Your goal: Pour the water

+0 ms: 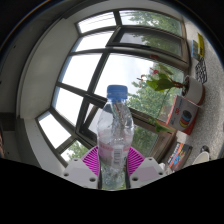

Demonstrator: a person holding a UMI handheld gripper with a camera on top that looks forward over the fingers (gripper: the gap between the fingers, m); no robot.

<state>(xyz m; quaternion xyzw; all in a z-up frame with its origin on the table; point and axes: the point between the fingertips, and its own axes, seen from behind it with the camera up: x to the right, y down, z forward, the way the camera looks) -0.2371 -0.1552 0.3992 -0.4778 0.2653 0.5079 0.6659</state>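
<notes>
A clear plastic water bottle [115, 135] with a blue cap [117, 93] and a white label stands upright between my fingers, raised in front of a large window. My gripper [113, 165] is shut on the bottle: both magenta pads [92, 160] press its lower body from left and right. The bottle's base is hidden below the fingers. No cup or other vessel is in sight.
A bay window [100, 60] with dark frames fills the view behind the bottle, with green trees outside. On the sill at the right stand a potted plant [165, 82] and several colourful boxes [183, 120].
</notes>
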